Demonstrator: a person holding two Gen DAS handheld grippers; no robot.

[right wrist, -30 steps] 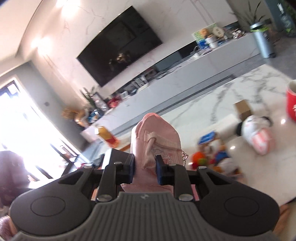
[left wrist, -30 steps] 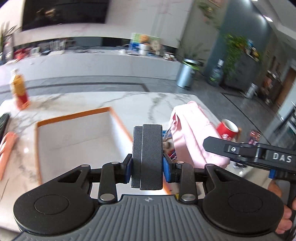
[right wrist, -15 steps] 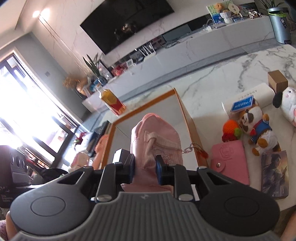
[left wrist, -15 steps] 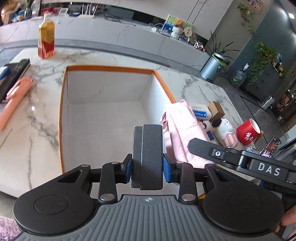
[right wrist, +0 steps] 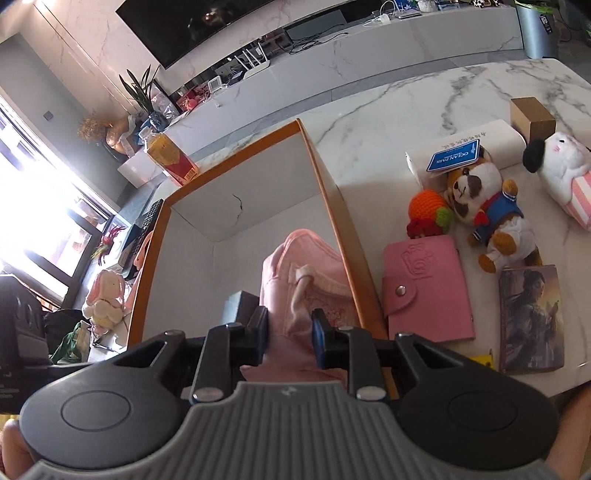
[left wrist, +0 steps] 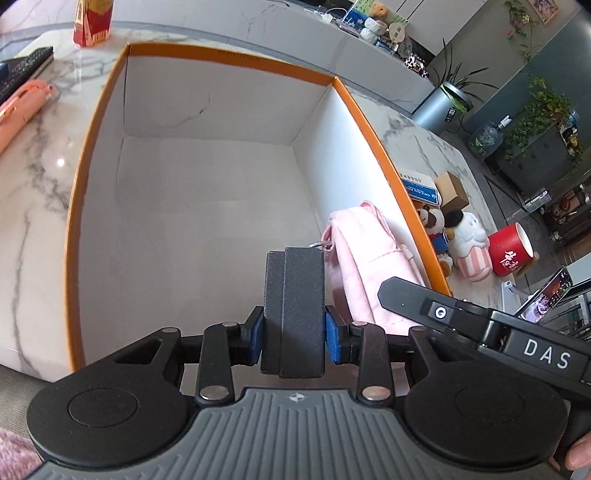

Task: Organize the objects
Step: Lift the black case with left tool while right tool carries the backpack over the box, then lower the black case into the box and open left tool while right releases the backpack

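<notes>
The bench (right wrist: 424, 96) is white marble with grey veins, and a large box (left wrist: 99, 147) with an orange rim and white inside stands on it. The right gripper (right wrist: 288, 317) is clamped on a pink bag (right wrist: 306, 266), which hangs inside the box against its right wall. In the left wrist view the same bag (left wrist: 362, 251) shows just beside that wall. The left gripper (left wrist: 293, 280) hovers over the box with its pads pressed together and nothing between them.

On the bench to the right of the box lie a pink wallet (right wrist: 428, 288), a picture card (right wrist: 532, 317), a crocheted orange toy (right wrist: 428, 210), a plush dog (right wrist: 484, 199), a white plush (right wrist: 565, 170), a white case with a blue tag (right wrist: 491, 144) and a small brown carton (right wrist: 532, 118). A red cup (left wrist: 511, 251) stands near the white plush. To the left of the box are a juice carton (left wrist: 92, 18), a keyboard (left wrist: 22, 70) and a peach-coloured object (left wrist: 22, 107).

Beyond the bench the room has a long marble counter (right wrist: 369, 59), a dark wall screen (right wrist: 192, 26), potted plants (left wrist: 543, 110), a grey bin (left wrist: 439, 107) and a bright window (right wrist: 44, 206).
</notes>
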